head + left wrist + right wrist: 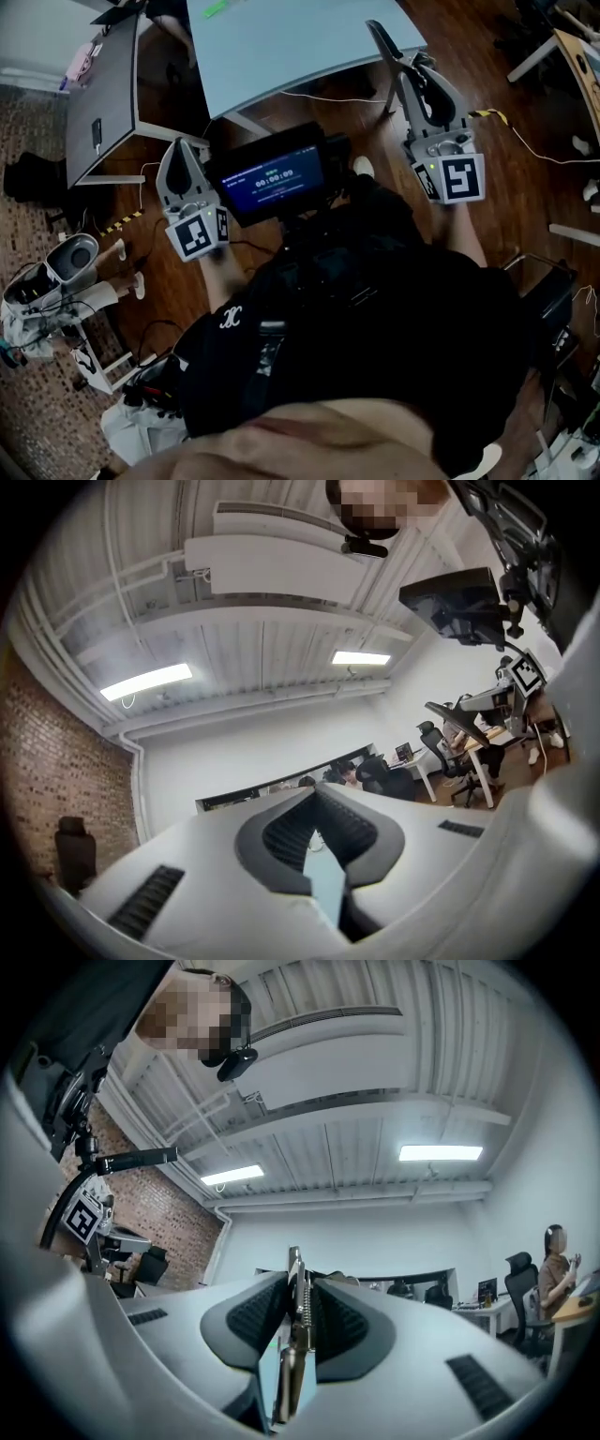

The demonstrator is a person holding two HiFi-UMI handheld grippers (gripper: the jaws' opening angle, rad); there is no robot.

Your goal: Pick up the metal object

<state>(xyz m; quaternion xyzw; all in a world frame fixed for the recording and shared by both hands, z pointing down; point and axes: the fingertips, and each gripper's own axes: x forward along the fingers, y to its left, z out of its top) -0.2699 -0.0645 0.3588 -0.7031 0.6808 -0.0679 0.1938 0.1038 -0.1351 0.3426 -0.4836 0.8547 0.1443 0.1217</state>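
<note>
My right gripper (299,1281) points up toward the ceiling, shut on a slim metal object (296,1321) that has a spring along its length. The piece stands edge-on between the dark ribbed pads (251,1314) and pokes out past the tips. In the head view the right gripper (392,54) is raised in front of the pale blue table (281,42); the metal piece is hard to make out there. My left gripper (181,150) is held lower on the left. Its fingertips meet with nothing between them (315,795).
A small screen (272,178) is mounted in front of the person's chest between the grippers. A dark desk (108,94) stands at the left and white equipment (56,272) sits on the floor. Cables run over the wooden floor (525,141). Seated people and desks show in both gripper views.
</note>
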